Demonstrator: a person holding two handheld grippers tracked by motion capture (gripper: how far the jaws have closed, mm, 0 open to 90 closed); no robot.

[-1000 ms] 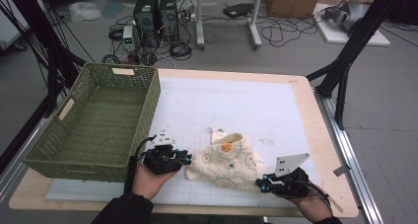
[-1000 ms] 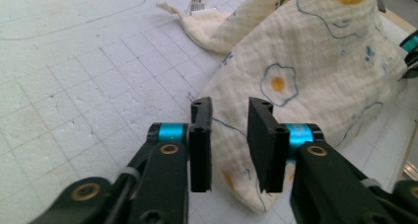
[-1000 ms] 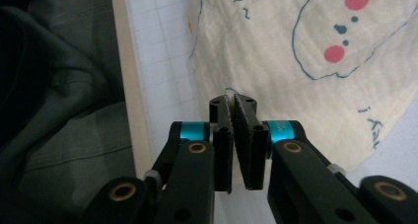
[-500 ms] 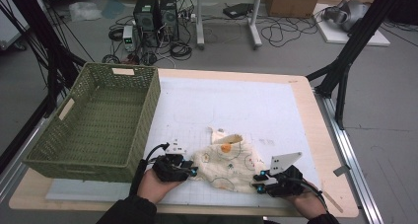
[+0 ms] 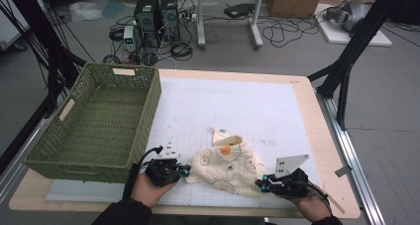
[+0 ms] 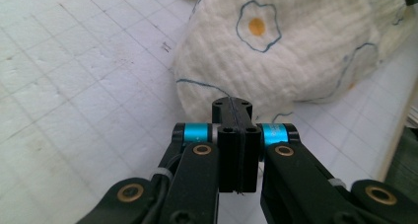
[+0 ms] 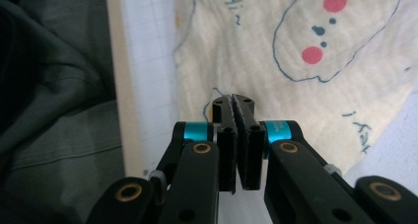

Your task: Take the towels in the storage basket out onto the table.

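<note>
The cream muslin cloth printed with fried-egg and cartoon-face outlines [image 5: 225,166] is lying crumpled near the front edge of the white gridded tabletop [image 5: 237,106], between the two hands. The left gripper [image 5: 184,172] is sitting at the cloth's left hem, its fingers [image 6: 235,116] having just been closing and now pressed together; in the left gripper view a thin edge of fabric seems to be caught at their tips, though I cannot tell for certain. The right gripper [image 5: 259,184] is meeting the cloth's lower right corner, its fingers [image 7: 233,108] having likewise just been closing, now pinching what looks like the hem, with the person's dark sleeve beside them. Judging by this, both grips are only now being taken: the cloth is not yet lifted, spread or folded, and the green woven plastic basket [image 5: 94,126] at the left of the tabletop is standing empty, so nearly all the handling is remaining.
</note>
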